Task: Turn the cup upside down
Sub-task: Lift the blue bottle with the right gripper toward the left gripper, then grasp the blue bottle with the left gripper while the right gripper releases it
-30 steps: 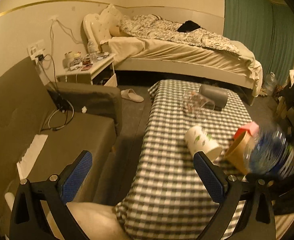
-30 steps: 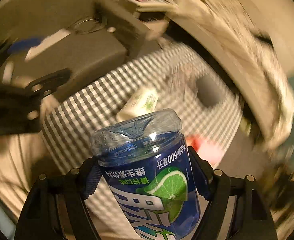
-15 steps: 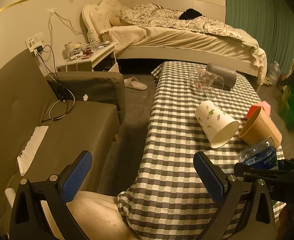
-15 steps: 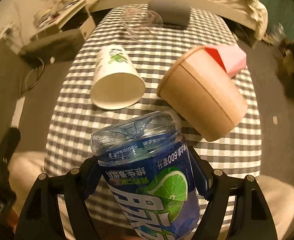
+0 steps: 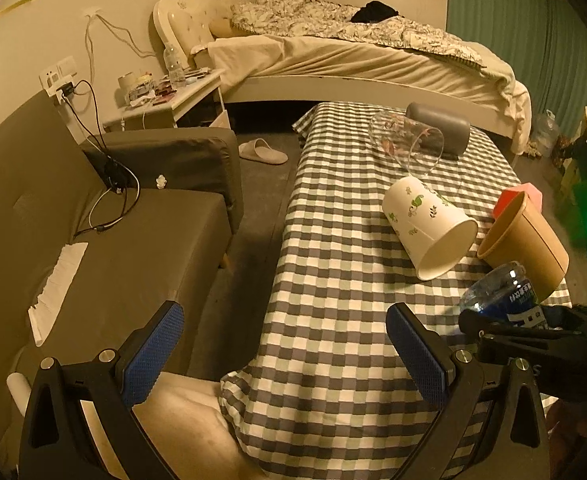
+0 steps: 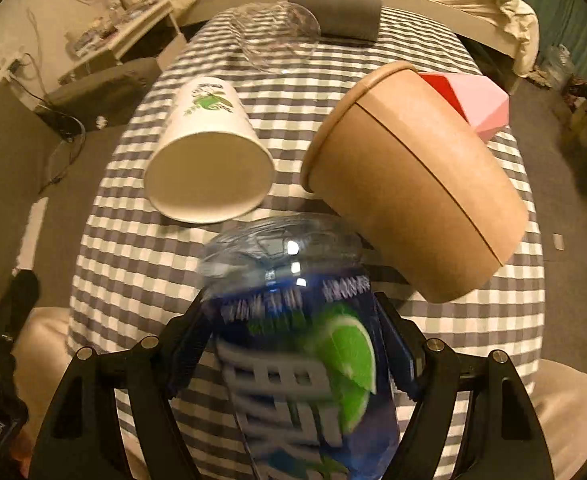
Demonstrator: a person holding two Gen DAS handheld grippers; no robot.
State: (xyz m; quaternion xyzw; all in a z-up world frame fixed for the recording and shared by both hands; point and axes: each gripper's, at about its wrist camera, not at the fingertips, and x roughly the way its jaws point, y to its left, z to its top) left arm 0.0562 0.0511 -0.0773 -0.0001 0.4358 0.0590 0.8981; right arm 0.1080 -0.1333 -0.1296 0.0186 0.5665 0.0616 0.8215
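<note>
Grey-white checked tablecloth point(image 5: 333, 280), brown tub point(image 6: 413, 184), seemingly blue, blurred bottle point(image 6: 305, 360).

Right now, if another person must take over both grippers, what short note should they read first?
Left gripper: open, empty, above the near edge of the checkered table.
Right gripper: shut on the blue bottle-cup, held over the near part of the table; whether its base touches the cloth cannot be told.
On the table, all lying on their sides: white paper cup, brown paper bowl, clear glass cup. A grey roll and a pink box lie behind them.
Done: none stands upside down yet.
Left: set down the held one, then flip the others.
</note>
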